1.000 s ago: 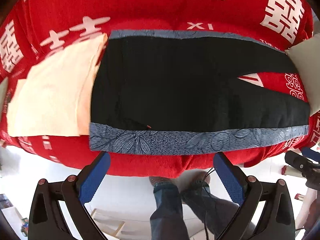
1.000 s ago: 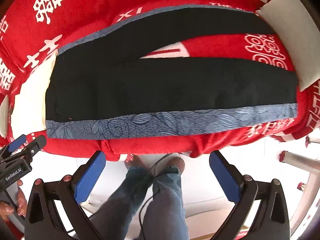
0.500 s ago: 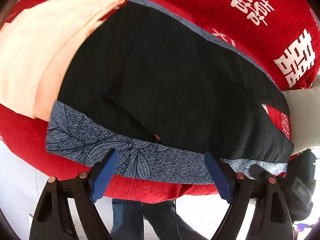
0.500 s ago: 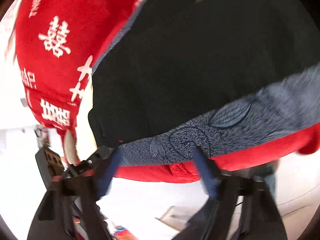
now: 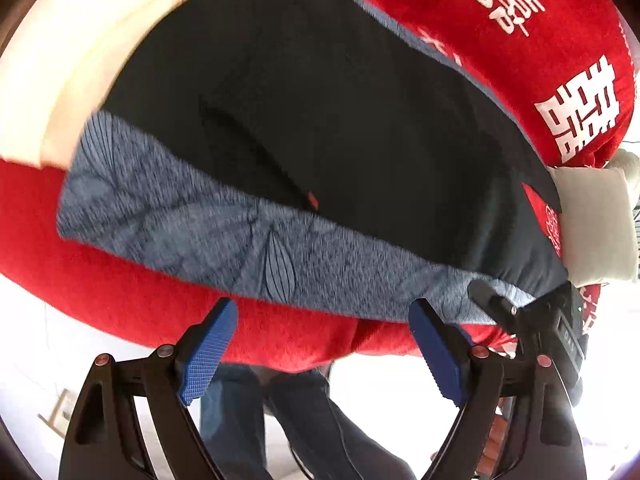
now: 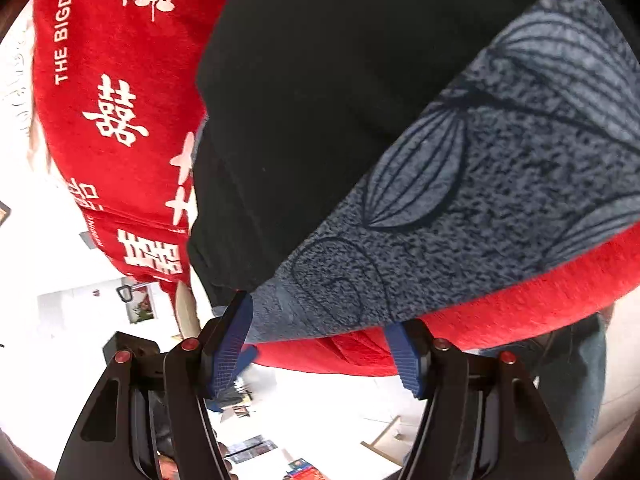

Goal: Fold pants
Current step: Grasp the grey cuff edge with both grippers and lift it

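The black pants point(image 5: 340, 128) lie spread on the red cover point(image 5: 540, 20), their grey leaf-print side band point(image 5: 224, 236) along the near edge, but my right view sits so close that the legs and far side are cut off. My left gripper point(image 5: 324, 344) hangs wide and empty just short of the band; a second ago it was higher and wider. My right gripper point(image 6: 320, 340) is closing around the band's edge, and I cannot tell whether the pads press it yet.
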Available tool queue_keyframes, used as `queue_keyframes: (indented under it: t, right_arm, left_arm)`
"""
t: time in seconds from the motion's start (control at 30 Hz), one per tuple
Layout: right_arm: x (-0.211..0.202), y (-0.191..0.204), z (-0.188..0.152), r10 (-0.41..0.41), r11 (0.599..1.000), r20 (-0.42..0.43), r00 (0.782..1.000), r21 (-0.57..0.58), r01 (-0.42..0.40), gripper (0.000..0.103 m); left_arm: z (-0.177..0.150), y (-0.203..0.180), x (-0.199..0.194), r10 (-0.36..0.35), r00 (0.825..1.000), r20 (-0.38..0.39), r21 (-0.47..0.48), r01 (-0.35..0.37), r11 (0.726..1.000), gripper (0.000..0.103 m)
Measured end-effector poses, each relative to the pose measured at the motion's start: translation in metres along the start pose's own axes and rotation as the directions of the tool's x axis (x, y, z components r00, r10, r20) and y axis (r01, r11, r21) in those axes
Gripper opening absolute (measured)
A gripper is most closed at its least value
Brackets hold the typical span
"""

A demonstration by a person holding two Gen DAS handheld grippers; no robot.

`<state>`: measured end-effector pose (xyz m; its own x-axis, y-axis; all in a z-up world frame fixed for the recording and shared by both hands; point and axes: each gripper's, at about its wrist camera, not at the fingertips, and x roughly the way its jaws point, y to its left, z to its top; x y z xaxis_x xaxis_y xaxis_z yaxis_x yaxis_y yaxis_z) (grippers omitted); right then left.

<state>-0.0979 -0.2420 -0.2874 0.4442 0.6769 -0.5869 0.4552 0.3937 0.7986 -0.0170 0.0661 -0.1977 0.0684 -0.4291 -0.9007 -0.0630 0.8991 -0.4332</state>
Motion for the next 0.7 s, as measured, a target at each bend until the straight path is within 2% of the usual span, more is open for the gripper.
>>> queue_keyframes:
  t: [0.03, 0.1, 0.17, 0.33, 0.5, 0.67, 0.7]
  right_arm:
    - [0.0, -0.002, -0.001, 0.018, 1.0, -0.004, 1.0, 0.021, -0.018, 0.041]
    - [0.003, -0.003, 0.001, 0.065, 0.994, -0.007, 0.998, 0.087, -0.064, 0.009]
    - [-0.003, 0.001, 0.003, 0.121, 0.986, 0.007, 0.993, 0.116, -0.121, 0.007]
    - [-0.017, 0.031, 0.005, 0.16, 0.986, 0.003, 0.987, 0.051, -0.16, 0.007]
    - [-0.03, 0.049, 0.013, 0.19, 0.981, 0.0, 0.982, 0.023, -0.19, 0.007]
    - [-0.03, 0.056, 0.017, 0.181, 0.983, -0.021, 0.983, -0.013, -0.181, 0.007]
    - [-0.029, 0.055, 0.017, 0.177, 0.984, -0.025, 0.984, -0.015, -0.178, 0.007]
  left_arm:
    - [-0.002, 0.001, 0.002, -0.009, 1.0, -0.01, -0.014, 0.009, 1.0, 0.088]
    - [-0.005, 0.004, 0.003, -0.031, 0.999, -0.016, -0.047, 0.03, 0.998, 0.088]
    - [-0.003, 0.008, 0.003, -0.061, 0.998, -0.009, -0.097, 0.059, 0.994, 0.088]
    - [0.009, 0.022, -0.003, -0.108, 0.993, 0.045, -0.193, 0.114, 0.975, 0.089]
    - [0.01, 0.033, -0.001, -0.149, 0.987, 0.055, -0.291, 0.159, 0.943, 0.089]
    - [0.024, 0.033, -0.007, -0.096, 0.99, 0.101, -0.302, 0.123, 0.946, 0.088]
    - [0.028, 0.035, -0.009, -0.093, 0.99, 0.106, -0.302, 0.121, 0.946, 0.072]
